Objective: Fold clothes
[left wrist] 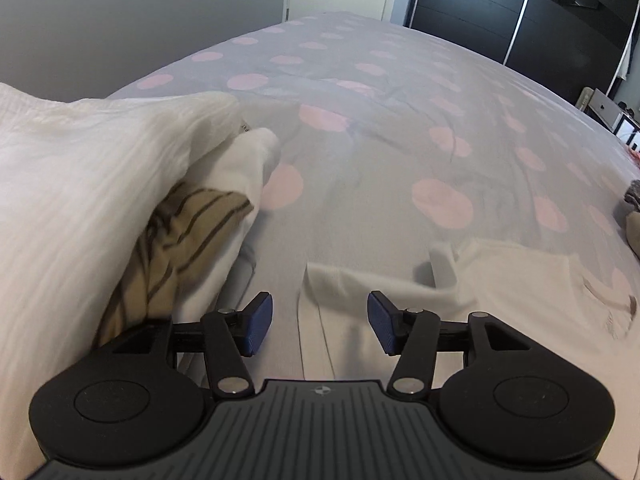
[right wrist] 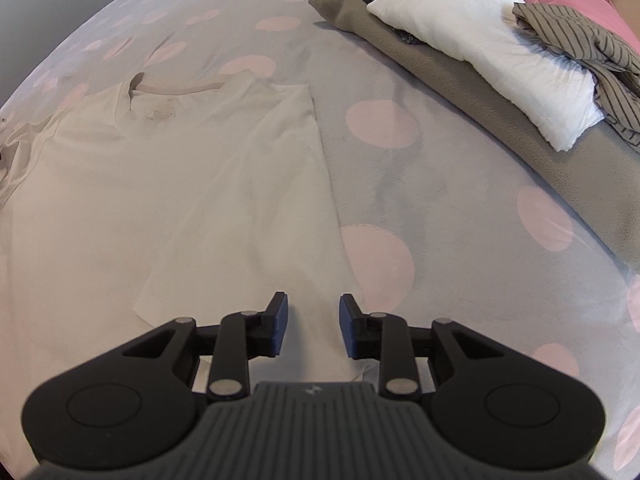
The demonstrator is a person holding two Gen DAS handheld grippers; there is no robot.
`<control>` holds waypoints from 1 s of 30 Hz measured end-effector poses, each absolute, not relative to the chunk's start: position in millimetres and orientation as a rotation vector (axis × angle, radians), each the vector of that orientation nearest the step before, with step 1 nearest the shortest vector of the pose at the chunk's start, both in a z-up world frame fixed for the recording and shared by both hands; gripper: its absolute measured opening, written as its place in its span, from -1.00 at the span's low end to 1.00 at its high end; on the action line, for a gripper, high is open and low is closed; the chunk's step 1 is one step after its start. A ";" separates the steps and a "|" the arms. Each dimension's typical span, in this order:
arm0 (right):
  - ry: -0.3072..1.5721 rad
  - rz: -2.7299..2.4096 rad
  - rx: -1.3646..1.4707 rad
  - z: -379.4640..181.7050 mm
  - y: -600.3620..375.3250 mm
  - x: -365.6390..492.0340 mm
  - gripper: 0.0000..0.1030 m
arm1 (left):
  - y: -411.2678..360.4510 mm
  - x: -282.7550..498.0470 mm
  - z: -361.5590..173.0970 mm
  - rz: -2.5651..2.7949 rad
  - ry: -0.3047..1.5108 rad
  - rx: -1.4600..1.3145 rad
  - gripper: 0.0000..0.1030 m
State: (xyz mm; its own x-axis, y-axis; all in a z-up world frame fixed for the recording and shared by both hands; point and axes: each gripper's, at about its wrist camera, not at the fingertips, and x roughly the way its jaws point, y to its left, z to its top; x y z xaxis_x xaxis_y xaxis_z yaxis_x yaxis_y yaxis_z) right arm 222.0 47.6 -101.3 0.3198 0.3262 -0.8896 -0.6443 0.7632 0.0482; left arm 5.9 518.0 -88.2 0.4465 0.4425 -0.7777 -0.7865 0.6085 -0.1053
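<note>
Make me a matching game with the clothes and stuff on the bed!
Things:
1. white T-shirt
2. striped garment
3. bedsheet
4. right gripper

Descriptions:
A. grey with pink dots
B. open, over the shirt's lower edge
C. lying flat, one side folded in
D. crumpled on top of the pile

Pairs: 1-C, 2-D, 3-A, 4-B

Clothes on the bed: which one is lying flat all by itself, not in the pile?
The white T-shirt, spread flat before the open right gripper. The striped garment and white bundle are heaped together.
</note>
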 end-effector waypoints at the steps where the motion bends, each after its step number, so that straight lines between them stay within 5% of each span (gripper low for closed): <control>1: 1.074 0.655 -0.343 -103.4 49.1 224.2 -0.38 | 519.6 10.0 -90.5 0.803 0.782 -0.496 0.05; 7: 1.087 0.650 -0.349 -110.7 59.2 230.7 -0.38 | 517.0 28.2 -106.0 0.820 0.809 -0.377 0.02; 8: 1.087 0.650 -0.349 -111.0 59.7 231.1 -0.38 | 516.7 29.0 -108.0 0.818 0.813 -0.367 -0.07; 10: 1.087 0.649 -0.350 -111.4 60.7 231.7 -0.38 | 518.6 28.2 -111.0 0.784 0.820 -0.385 -0.59; 13: 1.087 0.649 -0.352 -112.1 62.1 232.7 -0.37 | 523.1 22.7 -109.9 0.784 0.806 -0.412 -0.98; 30: 1.068 0.651 -0.354 -107.8 58.3 229.5 -0.33 | 514.0 5.6 -59.7 0.842 0.756 -0.420 -1.00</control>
